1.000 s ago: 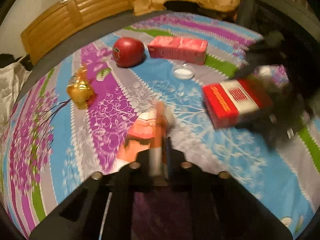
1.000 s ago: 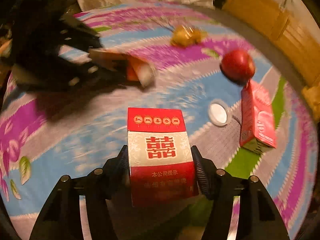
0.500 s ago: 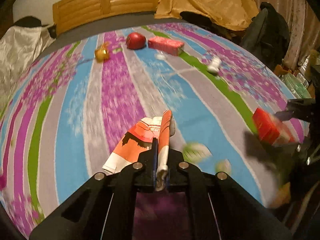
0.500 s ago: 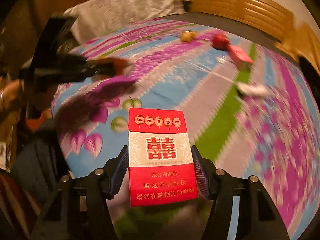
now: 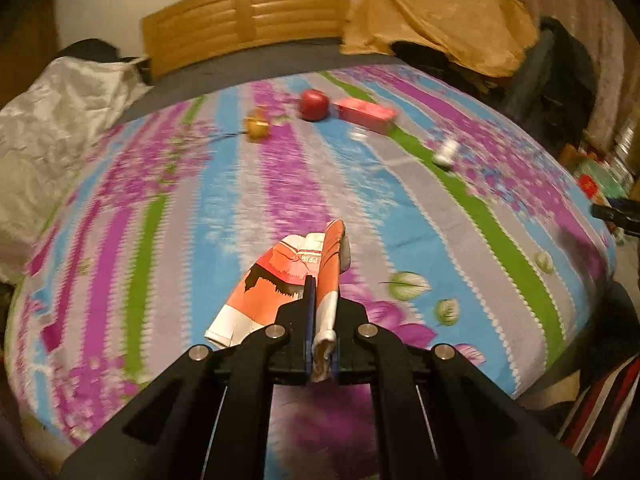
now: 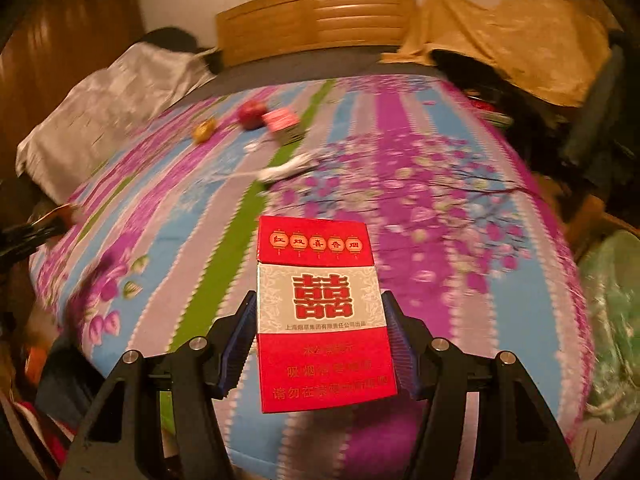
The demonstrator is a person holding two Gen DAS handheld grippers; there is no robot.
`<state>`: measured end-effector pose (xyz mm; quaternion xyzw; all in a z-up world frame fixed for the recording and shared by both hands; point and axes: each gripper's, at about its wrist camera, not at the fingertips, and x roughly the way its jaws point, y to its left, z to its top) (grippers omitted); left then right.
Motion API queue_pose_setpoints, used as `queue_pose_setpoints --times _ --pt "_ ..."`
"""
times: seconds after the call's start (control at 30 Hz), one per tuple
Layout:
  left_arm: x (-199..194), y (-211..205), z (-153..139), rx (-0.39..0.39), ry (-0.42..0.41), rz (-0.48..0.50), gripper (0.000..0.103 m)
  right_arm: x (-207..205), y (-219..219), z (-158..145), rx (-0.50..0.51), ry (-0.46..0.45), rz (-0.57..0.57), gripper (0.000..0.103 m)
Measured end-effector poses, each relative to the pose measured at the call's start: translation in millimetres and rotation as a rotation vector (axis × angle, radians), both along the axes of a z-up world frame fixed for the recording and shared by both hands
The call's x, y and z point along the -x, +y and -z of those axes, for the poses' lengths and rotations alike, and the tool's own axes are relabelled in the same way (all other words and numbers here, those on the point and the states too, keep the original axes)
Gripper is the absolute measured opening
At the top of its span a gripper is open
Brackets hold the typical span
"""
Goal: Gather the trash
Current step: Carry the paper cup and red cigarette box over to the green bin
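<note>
Bed (image 5: 280, 208) with striped floral cover fills both views; near edge curves just below the tongs, right edge drops to floor clutter. Wooden headboard (image 5: 244, 20) at far end, silver pillow (image 5: 60, 120) far left, tan cloth heap (image 5: 452, 24) far right. Wide bare stretch of cover in the middle, open on the near half. Small stuff bunched far up near the headboard: pink carton (image 5: 366, 114), red apple (image 5: 314, 104) just beside it, gold wrapper (image 5: 257, 128) left of those, white bit (image 5: 446, 152) on the green stripe, blurred, maybe a small bottle. Left tongs (image 5: 322, 320) clenched tight on a flattened orange-white wrapper (image 5: 276, 292), which sticks forward above the cover near the bed's foot. Right tongs (image 6: 322, 336) grasping a red-white cigarette pack (image 6: 320, 312) by its two sides, face up to camera, held off the bed near its foot edge.
</note>
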<state>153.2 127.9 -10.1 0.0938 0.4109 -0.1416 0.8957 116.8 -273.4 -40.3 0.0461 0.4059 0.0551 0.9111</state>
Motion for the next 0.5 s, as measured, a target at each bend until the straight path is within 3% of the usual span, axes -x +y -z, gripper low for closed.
queue_pose_setpoints --times 0.23,0.37,0.5 --pt "12 32 -25 -0.008 -0.037 -0.101 0.005 17 -18 -3 -0.041 -0.005 0.060 0.062" --pt "21 15 -22 -0.004 -0.030 -0.056 0.005 18 -3 -6 -0.038 -0.024 0.042 0.062" --pt "27 -13 -13 0.062 0.001 0.000 0.005 24 3 -11 -0.047 -0.046 0.032 0.062"
